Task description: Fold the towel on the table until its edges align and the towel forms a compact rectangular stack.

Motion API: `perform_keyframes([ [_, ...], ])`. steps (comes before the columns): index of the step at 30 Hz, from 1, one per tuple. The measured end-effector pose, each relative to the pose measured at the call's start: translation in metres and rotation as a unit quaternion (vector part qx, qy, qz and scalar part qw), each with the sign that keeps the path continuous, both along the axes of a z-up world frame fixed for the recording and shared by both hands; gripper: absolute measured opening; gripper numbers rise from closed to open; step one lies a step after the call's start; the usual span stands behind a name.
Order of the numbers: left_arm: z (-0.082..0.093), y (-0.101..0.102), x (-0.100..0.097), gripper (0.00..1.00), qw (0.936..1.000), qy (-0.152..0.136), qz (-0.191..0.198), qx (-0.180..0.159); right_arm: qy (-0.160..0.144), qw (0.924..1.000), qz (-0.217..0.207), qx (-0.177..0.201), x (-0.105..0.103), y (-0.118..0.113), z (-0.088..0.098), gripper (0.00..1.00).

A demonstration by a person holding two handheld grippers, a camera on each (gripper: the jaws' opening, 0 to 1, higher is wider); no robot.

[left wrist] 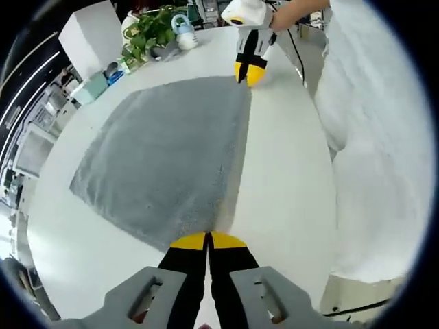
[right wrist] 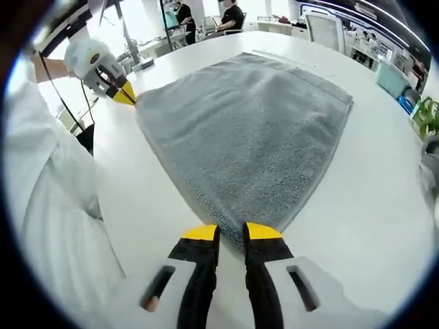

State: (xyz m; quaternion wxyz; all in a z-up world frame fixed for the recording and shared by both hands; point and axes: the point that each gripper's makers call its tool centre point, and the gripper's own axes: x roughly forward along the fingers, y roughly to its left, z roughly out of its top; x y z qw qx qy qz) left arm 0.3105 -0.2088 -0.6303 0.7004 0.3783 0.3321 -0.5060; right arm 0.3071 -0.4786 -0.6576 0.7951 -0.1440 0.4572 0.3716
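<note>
Grey towel, white table, yellow-tipped tongs.

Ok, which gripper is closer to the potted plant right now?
Right. The right gripper is at the towel corner on the side toward the potted plant. The left gripper is at the other end of that towel edge, farther from it.

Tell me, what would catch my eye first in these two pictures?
A big grey towel lies spread flat on a white table, taking up the middle of both views. At two of its neighbouring corners sits a yellow-tipped tool: the left tool shut at the near corner in the left gripper view, the right tool slightly parted at the corner nearest it. A potted green plant stands at the table's far edge.
</note>
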Motion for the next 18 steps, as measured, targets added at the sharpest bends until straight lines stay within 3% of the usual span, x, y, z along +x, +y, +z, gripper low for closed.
perform_keyframes([
  [3,0.002,-0.003,-0.006,0.0,0.9998,-0.011,-0.018,0.004,0.0,1.0,-0.001,0.0,0.0,0.0,0.0,0.12],
  [10,-0.008,-0.001,-0.005,0.01,0.9999,-0.011,-0.009,0.005,0.0,1.0,-0.003,-0.001,0.0,0.001,0.0,0.12],
  [12,-0.014,0.0,-0.006,0.01,0.9993,-0.019,-0.022,0.025,0.0,1.0,-0.001,-0.003,0.0,0.002,0.0,0.11],
  [15,-0.019,-0.001,-0.008,0.0,0.9976,-0.026,-0.041,0.049,-0.003,0.9999,0.004,-0.013,0.0,0.0,-0.001,0.05],
  [18,-0.011,-0.003,-0.005,0.0,0.9975,-0.023,-0.045,0.05,-0.002,0.9996,0.018,-0.024,-0.001,0.002,0.002,0.0],
])
